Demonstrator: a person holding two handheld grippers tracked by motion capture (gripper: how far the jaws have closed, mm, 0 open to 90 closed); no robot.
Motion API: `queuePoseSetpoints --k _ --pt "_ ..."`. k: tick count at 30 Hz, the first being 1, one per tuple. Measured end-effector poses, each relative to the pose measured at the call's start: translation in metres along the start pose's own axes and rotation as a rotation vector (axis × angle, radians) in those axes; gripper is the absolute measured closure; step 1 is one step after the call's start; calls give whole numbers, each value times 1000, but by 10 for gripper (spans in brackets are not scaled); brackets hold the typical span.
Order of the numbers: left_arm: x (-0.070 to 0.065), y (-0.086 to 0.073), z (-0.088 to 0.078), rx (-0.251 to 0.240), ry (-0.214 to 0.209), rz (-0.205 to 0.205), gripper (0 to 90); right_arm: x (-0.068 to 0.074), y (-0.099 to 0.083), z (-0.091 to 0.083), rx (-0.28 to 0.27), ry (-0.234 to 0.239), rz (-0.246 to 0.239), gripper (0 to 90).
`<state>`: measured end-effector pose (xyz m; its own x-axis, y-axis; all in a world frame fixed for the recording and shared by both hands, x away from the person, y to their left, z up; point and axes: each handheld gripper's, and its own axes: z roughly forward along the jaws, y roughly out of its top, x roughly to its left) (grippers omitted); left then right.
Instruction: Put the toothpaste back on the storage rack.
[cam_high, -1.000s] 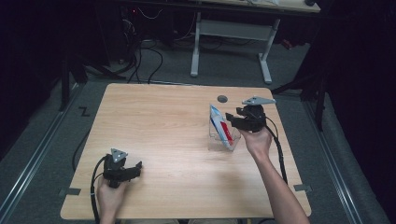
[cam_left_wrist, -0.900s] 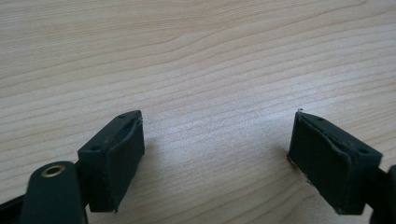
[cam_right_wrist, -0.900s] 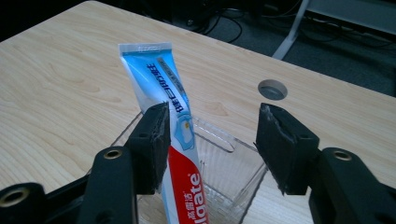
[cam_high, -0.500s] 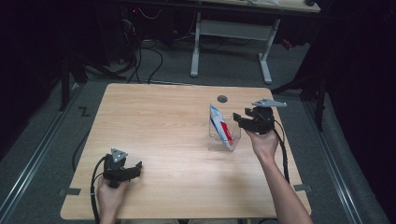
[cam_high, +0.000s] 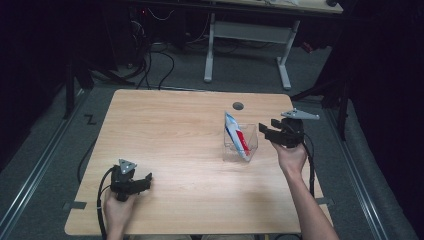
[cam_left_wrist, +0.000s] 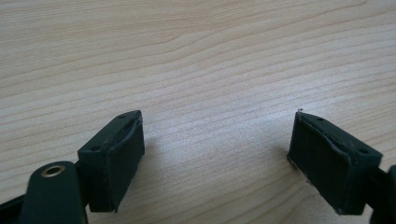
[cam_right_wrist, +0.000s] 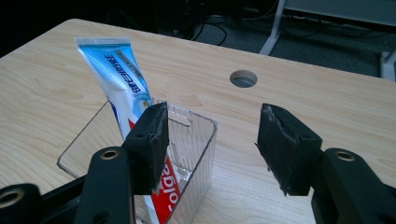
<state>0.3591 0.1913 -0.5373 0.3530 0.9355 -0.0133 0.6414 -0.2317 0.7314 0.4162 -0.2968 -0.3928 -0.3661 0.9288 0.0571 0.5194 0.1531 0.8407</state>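
A blue, white and red toothpaste tube (cam_high: 234, 132) leans in a clear plastic box (cam_high: 252, 134) right of the table's middle. My right gripper (cam_high: 264, 131) hovers just right of the box, open, pointing left at it. In the right gripper view the tube (cam_right_wrist: 116, 70) stands in the box (cam_right_wrist: 198, 140) behind my right gripper (cam_right_wrist: 215, 125); its jaws have just been closing a little, with nothing between them. My left gripper (cam_high: 145, 181) rests open near the front left of the table. In the left gripper view the left gripper (cam_left_wrist: 217, 154) has bare wood between its pads.
A round cable hole (cam_high: 238, 106) sits in the wooden tabletop (cam_high: 170, 130) behind the box, also visible as the hole (cam_right_wrist: 243, 78) in the right gripper view. Beyond the table are dark floor, cables and a white desk frame (cam_high: 250, 35).
My right gripper has drawn back to the right, away from the box and tube. The tube stays leaning in the box. The left gripper has not moved.
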Motion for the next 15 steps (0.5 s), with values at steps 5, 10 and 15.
queuePoseSetpoints --k 5,10,15 --pt "0 0 0 0 0 1 182 -3 -2 -5 -2 -7 11 435" --pt "0 0 0 -1 0 0 182 -7 -5 -13 -20 -30 18 458" --pt "0 0 0 -1 0 1 182 -12 -8 -18 -25 -44 23 463"
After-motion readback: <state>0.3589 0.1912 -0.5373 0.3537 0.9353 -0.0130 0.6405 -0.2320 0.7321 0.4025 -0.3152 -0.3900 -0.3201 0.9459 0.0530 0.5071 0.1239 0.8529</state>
